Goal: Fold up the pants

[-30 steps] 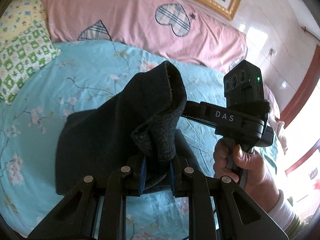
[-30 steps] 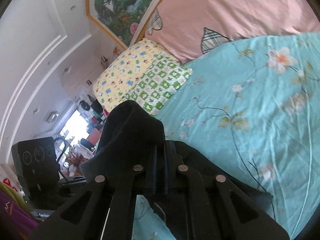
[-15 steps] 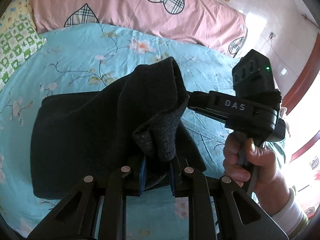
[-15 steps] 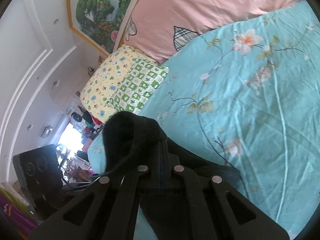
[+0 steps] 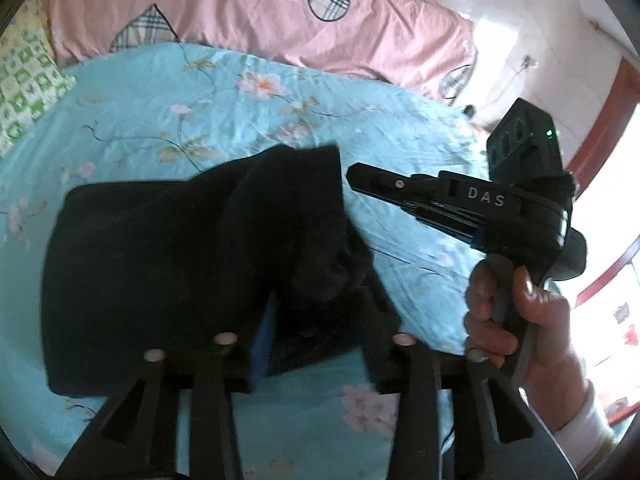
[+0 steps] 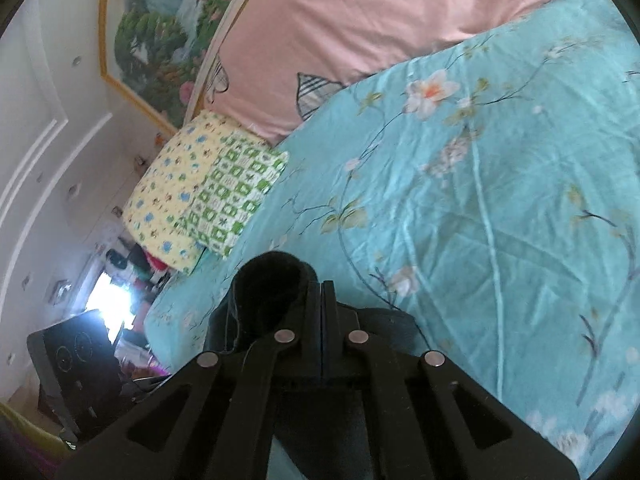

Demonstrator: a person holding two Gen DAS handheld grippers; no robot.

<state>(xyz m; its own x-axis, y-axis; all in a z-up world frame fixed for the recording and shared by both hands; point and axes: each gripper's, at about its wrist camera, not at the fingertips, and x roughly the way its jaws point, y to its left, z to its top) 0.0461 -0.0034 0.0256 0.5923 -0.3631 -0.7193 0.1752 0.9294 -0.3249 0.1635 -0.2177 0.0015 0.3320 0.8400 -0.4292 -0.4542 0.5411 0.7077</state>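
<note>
Black pants (image 5: 160,272) lie folded on the teal flowered sheet (image 5: 168,92). At the bottom of the left wrist view my left gripper (image 5: 320,328) has its jaws opening. A loose bunch of pants cloth sags between them, and the blue pad (image 5: 262,332) is bare. A hand (image 5: 500,312) holds my right gripper (image 5: 356,174) at the right. It is shut, with its tip just clear of the pants' upper right corner. In the right wrist view the right gripper (image 6: 322,286) shows closed fingers, and a hump of the pants (image 6: 272,280) rests against the left one.
A pink quilt with plaid hearts (image 5: 260,20) lies across the head of the bed. A yellow and green patterned pillow (image 6: 208,200) sits at the bed's far corner, under a framed painting (image 6: 160,40). A black appliance (image 6: 72,360) stands beyond the bed's edge.
The left jaws have spread and the raised bunch of cloth has slumped down. The right gripper has drawn back to the right, out of the pants.
</note>
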